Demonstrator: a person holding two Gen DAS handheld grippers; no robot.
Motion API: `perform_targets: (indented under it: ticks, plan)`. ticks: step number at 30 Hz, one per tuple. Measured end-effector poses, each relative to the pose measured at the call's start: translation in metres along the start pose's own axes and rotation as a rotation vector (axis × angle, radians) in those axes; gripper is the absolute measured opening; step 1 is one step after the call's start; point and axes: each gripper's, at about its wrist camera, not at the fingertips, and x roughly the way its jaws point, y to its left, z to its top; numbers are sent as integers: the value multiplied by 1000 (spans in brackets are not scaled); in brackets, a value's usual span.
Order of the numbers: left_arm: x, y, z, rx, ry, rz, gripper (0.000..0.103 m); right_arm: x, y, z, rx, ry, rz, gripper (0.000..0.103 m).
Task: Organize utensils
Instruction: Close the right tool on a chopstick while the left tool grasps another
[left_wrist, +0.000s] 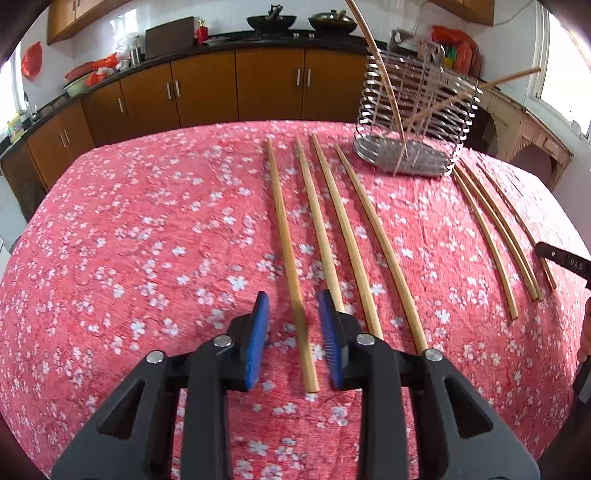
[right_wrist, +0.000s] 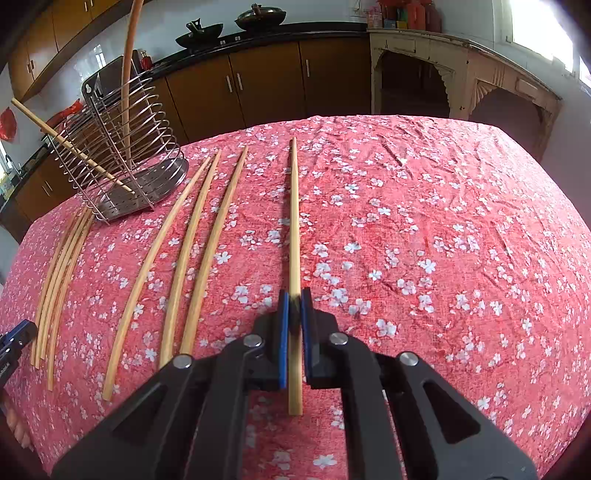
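the right claw (right_wrist: 294, 295) is clamped on one wooden chopstick (right_wrist: 294, 221), its blue pads (right_wrist: 283, 332) pressed against both sides near the stick's close end. the left claw (left_wrist: 293, 302) straddles another chopstick (left_wrist: 284, 236) with a visible gap on each side, so it is not gripping. both sticks lie on a red flowered tablecloth (right_wrist: 424, 221). more chopsticks (right_wrist: 192, 251) lie loose in rows on the cloth between the two claws. past them stands a wire holder (left_wrist: 413, 122) on the table, with two chopsticks (left_wrist: 384, 74) leaning inside it. brown kitchen cabinets (left_wrist: 236, 85) line the far wall.
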Motion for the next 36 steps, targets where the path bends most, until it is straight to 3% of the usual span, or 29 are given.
perform_targets:
  ticks: [6,10,14,36]
  plan:
    - [7,6,6,-21,4,40,8,1,2,-3,-5,-6,3,8]
    - [13,26,15,-68,1,80,8,-2,-2,-6,9,-7,17,8]
    - [13,36,15,-77,-1,57,8,-5,-4,-9,10,-11,22,8]
    - [6,28,6,-65,-1,68,9,-22,-2,-29,10,-11,22,8]
